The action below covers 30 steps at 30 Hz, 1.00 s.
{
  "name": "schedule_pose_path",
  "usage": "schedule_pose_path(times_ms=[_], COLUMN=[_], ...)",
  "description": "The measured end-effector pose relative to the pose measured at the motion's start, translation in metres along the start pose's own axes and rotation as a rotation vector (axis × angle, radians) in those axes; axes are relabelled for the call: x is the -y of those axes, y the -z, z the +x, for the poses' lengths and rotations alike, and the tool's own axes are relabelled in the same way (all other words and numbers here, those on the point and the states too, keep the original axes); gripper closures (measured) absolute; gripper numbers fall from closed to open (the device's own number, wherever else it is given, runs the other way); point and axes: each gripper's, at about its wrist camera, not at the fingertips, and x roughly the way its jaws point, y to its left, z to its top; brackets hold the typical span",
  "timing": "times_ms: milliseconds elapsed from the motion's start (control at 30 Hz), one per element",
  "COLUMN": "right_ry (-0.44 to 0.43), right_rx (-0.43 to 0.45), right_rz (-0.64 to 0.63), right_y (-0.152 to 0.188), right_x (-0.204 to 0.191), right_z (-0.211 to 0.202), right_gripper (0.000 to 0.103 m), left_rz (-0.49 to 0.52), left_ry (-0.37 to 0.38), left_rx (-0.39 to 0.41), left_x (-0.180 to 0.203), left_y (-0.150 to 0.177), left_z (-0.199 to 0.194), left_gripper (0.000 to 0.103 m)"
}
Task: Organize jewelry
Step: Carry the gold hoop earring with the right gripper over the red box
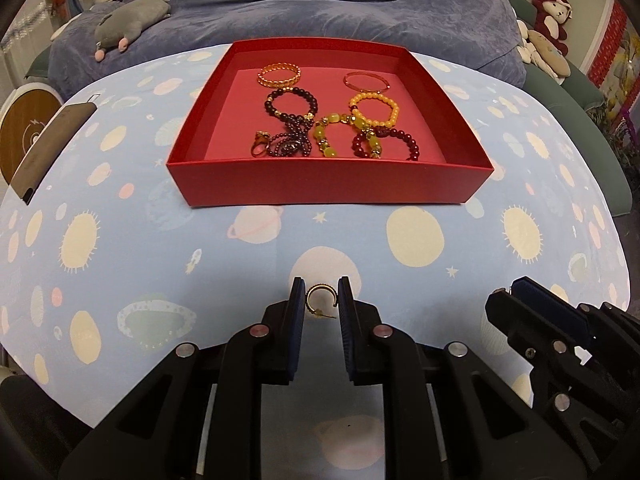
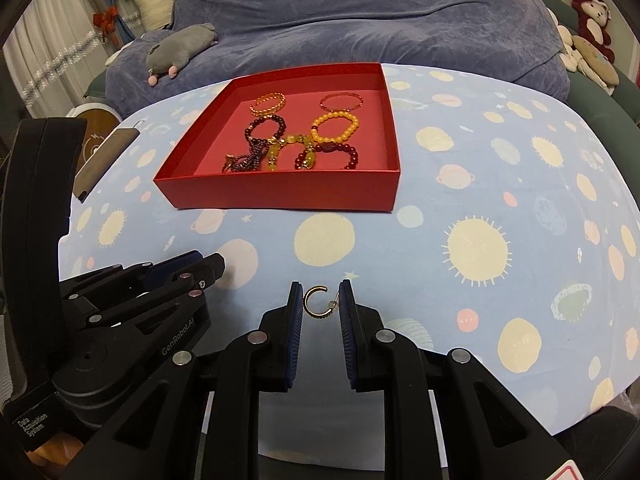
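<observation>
Each hand-held gripper, left (image 1: 321,300) and right (image 2: 320,300), pinches a gold C-shaped hoop earring (image 1: 319,301) (image 2: 316,301) above the counter's (image 1: 160,248) near edge, before the red cardboard tray (image 1: 320,184).

Black tongs (image 2: 319,300) with blue ribbed pads, silver rivets, white lettering.

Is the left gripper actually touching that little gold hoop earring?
Touching. The left wrist view shows the gold hoop earring clamped between the left gripper's two pads, lifted off the cloth.
</observation>
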Motion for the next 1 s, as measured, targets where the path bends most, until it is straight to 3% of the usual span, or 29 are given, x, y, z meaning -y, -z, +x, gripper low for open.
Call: schedule_pose_path(times_ms=[567, 1000], right_ry=[-0.010, -0.021], right_rx=[0.066, 0.128], right_rz=[-0.046, -0.038], right_y=[-0.032, -0.086], right_x=[-0.031, -0.025], right_z=[-0.017, -0.010], right_gripper=[0.086, 0.086], left_rz=[-0.048, -0.058], left_ry=[-0.028, -0.031], left_rx=[0.043, 0.101], left_x=[-0.023, -0.025], left_y=[-0.025, -0.080], left_z=[-0.034, -0.033], left_gripper=[0.086, 0.086])
